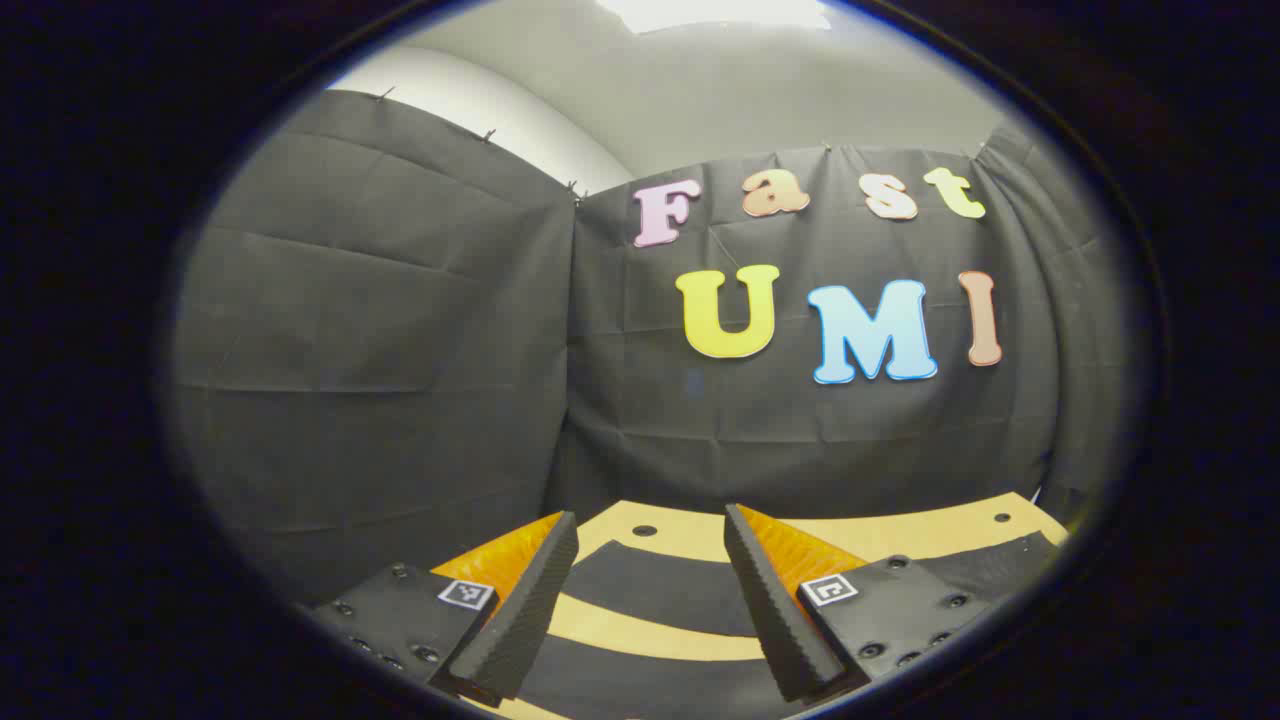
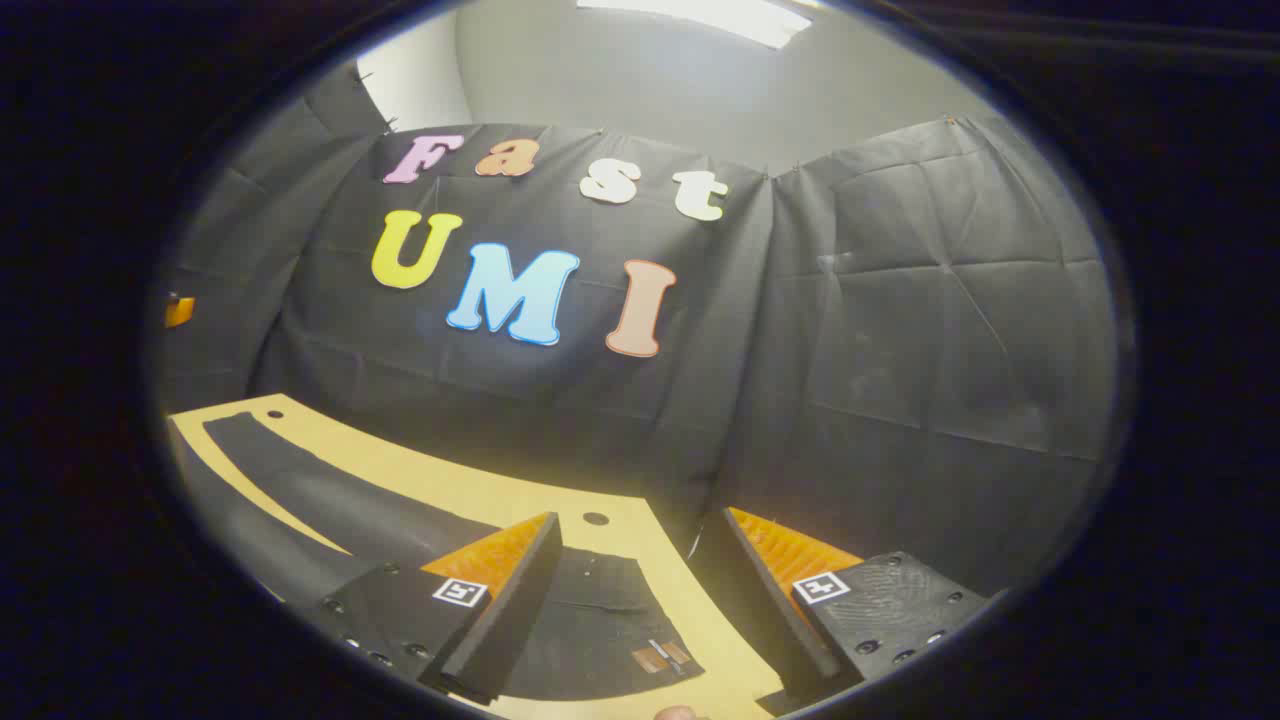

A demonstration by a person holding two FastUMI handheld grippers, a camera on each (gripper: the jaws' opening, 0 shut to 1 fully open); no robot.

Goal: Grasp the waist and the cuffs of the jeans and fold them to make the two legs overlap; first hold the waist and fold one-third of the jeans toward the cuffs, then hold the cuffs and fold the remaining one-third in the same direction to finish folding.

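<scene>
The booth wall (image 1: 400, 350) is a black cloth with creases and fold lines, pinned at its top edge, and it stands behind the table on all sides that are seen. Above it there is a pale ceiling with a bright light panel (image 2: 700, 15). In the right gripper view a small orange thing (image 2: 179, 311) sits at the far left edge, before the cloth; I cannot tell what it is.

The table (image 1: 900, 535) has a smooth, yellowish wooden top with small dark round holes near its far edge. The jeans (image 1: 650, 590) lie flat on it. They are dark, nearly black, of a matte cloth. In the left gripper view two legs show as broad dark bands with a strip of bare wood between them. In the right gripper view the jeans (image 2: 590, 620) show a seam, and a small brown patch (image 2: 662, 657) near the lower edge, and one long leg runs away to the far left of the table.

The left gripper (image 1: 650, 600) holds its two fingers wide apart, with nothing between them; its pads have a ribbed, saw-like surface. It is above the jeans, and the dark cloth lies in the gap and under both fingers. The right gripper (image 2: 625, 600) also has its fingers spread apart and holds nothing. The cloth with the patch lies between them, nearer to the left finger, and bare wood lies by the right finger. If the tips touch the cloth, I cannot tell
</scene>
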